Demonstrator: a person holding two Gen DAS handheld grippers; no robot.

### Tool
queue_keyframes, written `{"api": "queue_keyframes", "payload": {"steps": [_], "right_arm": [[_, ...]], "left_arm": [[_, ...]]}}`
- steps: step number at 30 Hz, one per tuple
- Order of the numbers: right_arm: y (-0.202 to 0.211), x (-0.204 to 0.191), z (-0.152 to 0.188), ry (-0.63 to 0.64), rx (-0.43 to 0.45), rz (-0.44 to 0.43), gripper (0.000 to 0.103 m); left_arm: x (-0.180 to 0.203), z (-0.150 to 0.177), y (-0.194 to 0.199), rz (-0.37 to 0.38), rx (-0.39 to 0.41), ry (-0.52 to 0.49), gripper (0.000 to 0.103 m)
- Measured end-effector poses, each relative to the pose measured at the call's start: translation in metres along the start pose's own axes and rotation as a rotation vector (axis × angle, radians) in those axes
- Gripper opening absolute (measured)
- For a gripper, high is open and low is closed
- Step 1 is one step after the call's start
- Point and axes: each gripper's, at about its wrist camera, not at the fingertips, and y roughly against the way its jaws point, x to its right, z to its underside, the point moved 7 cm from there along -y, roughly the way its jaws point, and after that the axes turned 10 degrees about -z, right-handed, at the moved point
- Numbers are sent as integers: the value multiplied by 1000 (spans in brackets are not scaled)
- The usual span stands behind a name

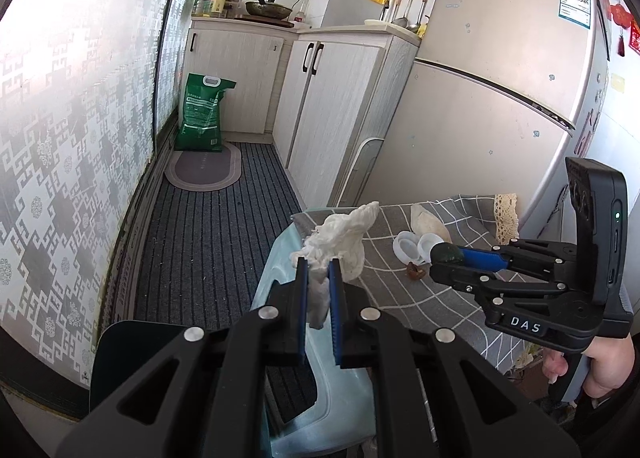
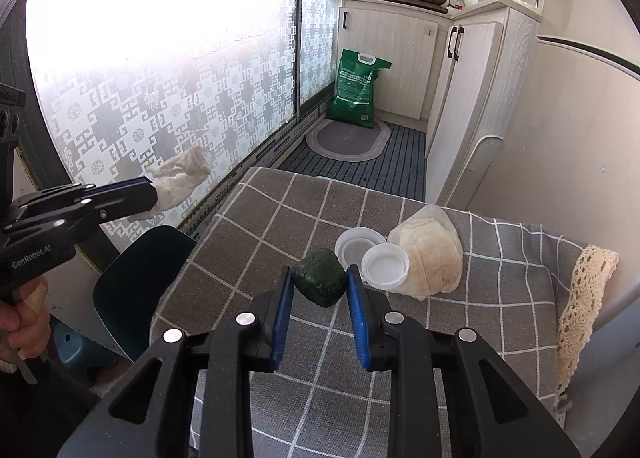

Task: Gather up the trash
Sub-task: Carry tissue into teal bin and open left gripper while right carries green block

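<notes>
My left gripper (image 1: 318,268) is shut on a crumpled white tissue (image 1: 340,236) and holds it in the air past the table's left edge, over a pale blue stool (image 1: 344,398). It shows from the side in the right wrist view (image 2: 150,194) with the tissue (image 2: 180,176). My right gripper (image 2: 320,278) is shut on a dark green crumpled lump (image 2: 320,278) above the grey checked tablecloth (image 2: 460,338). The lump also shows in the left wrist view (image 1: 447,253). Two white plastic lids (image 2: 370,256) and a clear bag of flat breads (image 2: 430,254) lie on the cloth.
A small brown scrap (image 1: 416,270) lies on the cloth. A dark chair back (image 2: 136,282) stands at the table's left. A fridge (image 1: 500,98) is to the right, white cabinets (image 1: 320,98) behind, a green sack (image 1: 202,112) and mats on the floor.
</notes>
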Motion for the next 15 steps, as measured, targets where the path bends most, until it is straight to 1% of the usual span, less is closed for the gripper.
{"api": "queue_keyframes", "payload": {"steps": [11,15], "right_arm": [[-7,-51,-23,53,12,-67,27],[-13,-70,-30,76,11,-89,27]], "left_arm": [[-49,19,8,-67,-30,49,11],[-66,31,6,-95,-57,59,11]]}}
